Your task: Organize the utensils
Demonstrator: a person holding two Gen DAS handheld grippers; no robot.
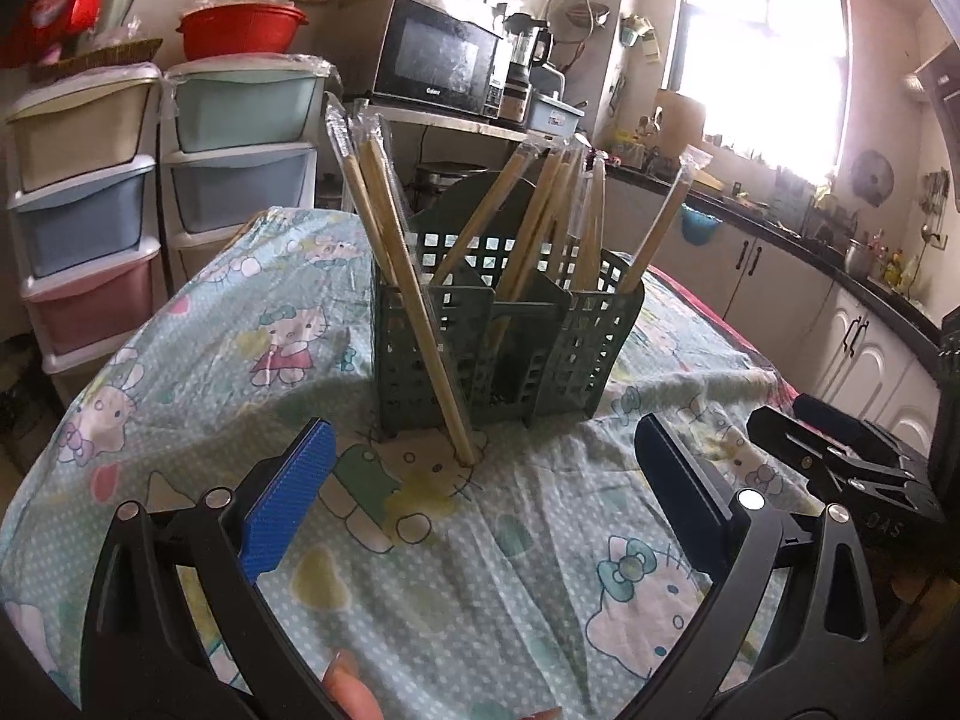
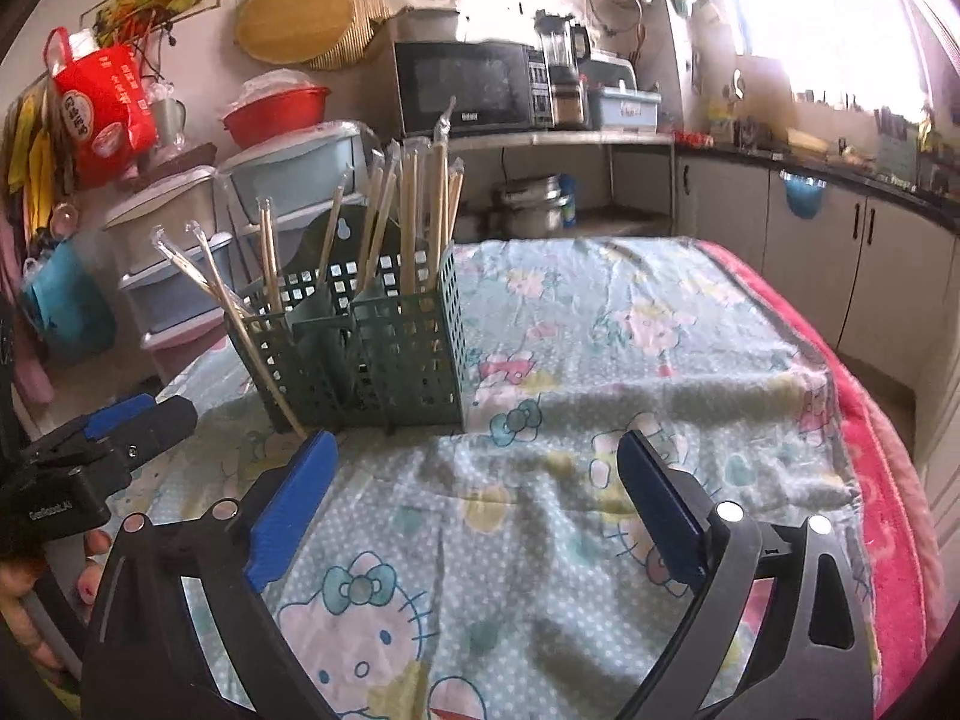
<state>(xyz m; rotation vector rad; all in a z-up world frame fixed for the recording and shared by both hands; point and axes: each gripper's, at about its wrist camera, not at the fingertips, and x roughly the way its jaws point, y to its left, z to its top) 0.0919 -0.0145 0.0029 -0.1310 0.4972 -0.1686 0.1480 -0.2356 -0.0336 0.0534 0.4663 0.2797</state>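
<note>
Left wrist view: left gripper (image 1: 480, 480) spread wide, nothing between blue pads. Dark green perforated plastic utensil caddy (image 1: 510, 336) upright on cartoon-cat printed tablecloth (image 1: 210, 360), full of plastic-wrapped wooden chopsticks (image 1: 540, 210); one wrapped pair (image 1: 414, 312) leaning outside, tip on cloth. Right gripper (image 2: 474, 486) equally wide, empty.

Chopsticks (image 1: 540, 222) stand in the caddy (image 1: 510, 348) on the tablecloth (image 1: 240, 360)

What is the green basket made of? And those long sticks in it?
The basket looks like matte green plastic: thin, stiff walls with moulded square holes. The chopsticks look like pale bamboo or wood, plain and unvarnished, each seemingly in a clear, shiny plastic sleeve that sticks out at the top.
</note>
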